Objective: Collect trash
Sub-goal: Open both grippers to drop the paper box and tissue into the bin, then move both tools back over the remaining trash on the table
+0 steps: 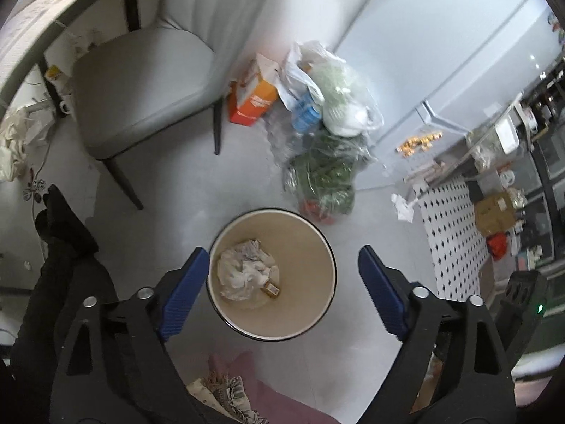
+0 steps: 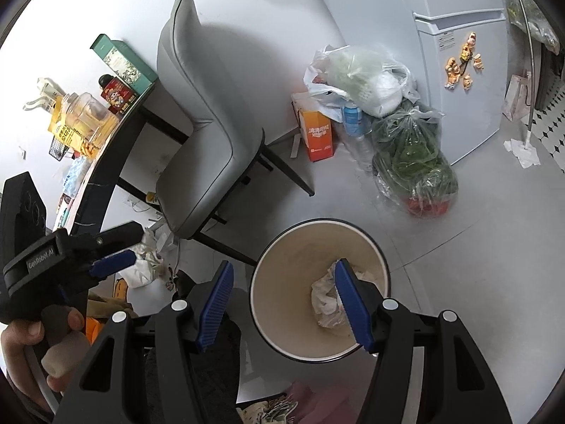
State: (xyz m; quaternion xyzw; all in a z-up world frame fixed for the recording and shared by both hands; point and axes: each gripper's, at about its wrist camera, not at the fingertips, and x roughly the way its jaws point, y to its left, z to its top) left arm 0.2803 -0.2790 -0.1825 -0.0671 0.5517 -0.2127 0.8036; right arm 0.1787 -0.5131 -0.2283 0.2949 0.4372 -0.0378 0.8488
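Left wrist view: your left gripper (image 1: 282, 275) and right gripper (image 2: 284, 304) gape empty over the round beige bin (image 1: 326, 247); dip lower and you'll tip it.

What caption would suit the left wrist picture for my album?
Open left gripper poised above a round bin holding crumpled paper on the grey floor.

Between my blue ribbed fingers (image 1: 187, 289) I see a cream bin (image 1: 317, 258), black-rimmed, holding white crumpled paper (image 1: 240, 272).
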